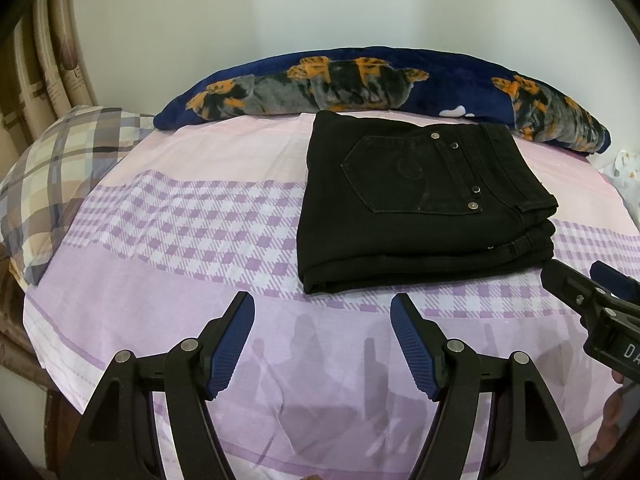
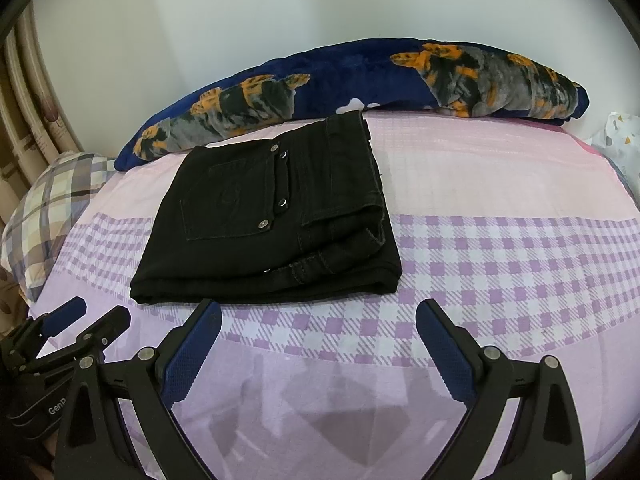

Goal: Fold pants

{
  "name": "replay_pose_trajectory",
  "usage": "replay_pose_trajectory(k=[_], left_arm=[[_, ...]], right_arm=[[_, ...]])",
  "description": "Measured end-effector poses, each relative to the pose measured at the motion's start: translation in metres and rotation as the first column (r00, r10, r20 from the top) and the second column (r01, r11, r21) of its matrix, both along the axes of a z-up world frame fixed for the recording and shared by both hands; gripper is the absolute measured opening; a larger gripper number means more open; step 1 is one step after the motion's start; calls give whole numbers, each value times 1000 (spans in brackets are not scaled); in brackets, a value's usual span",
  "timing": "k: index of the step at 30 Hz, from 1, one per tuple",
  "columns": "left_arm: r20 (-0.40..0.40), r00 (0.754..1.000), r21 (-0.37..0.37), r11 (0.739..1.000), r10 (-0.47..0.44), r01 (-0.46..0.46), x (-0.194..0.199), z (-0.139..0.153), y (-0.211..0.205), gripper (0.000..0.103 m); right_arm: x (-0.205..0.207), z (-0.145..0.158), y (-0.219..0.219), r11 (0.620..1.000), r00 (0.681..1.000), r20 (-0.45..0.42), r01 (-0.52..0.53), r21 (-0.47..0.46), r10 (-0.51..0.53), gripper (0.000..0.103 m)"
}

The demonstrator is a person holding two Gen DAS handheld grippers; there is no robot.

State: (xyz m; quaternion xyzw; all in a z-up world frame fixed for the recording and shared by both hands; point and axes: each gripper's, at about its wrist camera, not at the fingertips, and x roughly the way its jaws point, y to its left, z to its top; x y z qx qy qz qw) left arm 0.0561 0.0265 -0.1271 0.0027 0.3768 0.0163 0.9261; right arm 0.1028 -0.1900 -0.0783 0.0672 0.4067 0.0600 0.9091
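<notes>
A pair of black pants (image 1: 420,200) lies folded into a thick rectangle on the purple checked bedsheet (image 1: 180,232), back pocket with metal studs facing up. My left gripper (image 1: 322,308) hovers just in front of the stack, jaws open, nothing between its blue pads. In the right wrist view the same pants (image 2: 264,216) lie ahead and to the left. My right gripper (image 2: 318,314) stands open near the stack's front edge, holding nothing. The right gripper (image 1: 592,280) shows at the right edge of the left wrist view; the left gripper (image 2: 94,312) appears at lower left in the right wrist view.
A rolled navy blanket with orange and grey print (image 1: 360,80) lies along the wall behind the pants. A plaid pillow (image 1: 52,176) sits at the left edge of the bed. A white patterned cloth (image 2: 620,136) peeks in at far right. Curtains (image 1: 48,52) hang at left.
</notes>
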Motion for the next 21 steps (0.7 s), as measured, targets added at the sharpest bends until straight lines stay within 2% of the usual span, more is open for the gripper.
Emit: replay_pose_trajectory(k=[12, 21], left_arm=[[13, 1000, 10, 1000, -6, 6, 2, 0, 2, 71], [4, 1000, -14, 1000, -11, 11, 6, -1, 8, 71]], right_arm=[[0, -1, 0, 1000, 1000, -1, -2, 0, 2, 97], [-1, -2, 5, 1000, 1000, 4, -3, -20, 3, 97]])
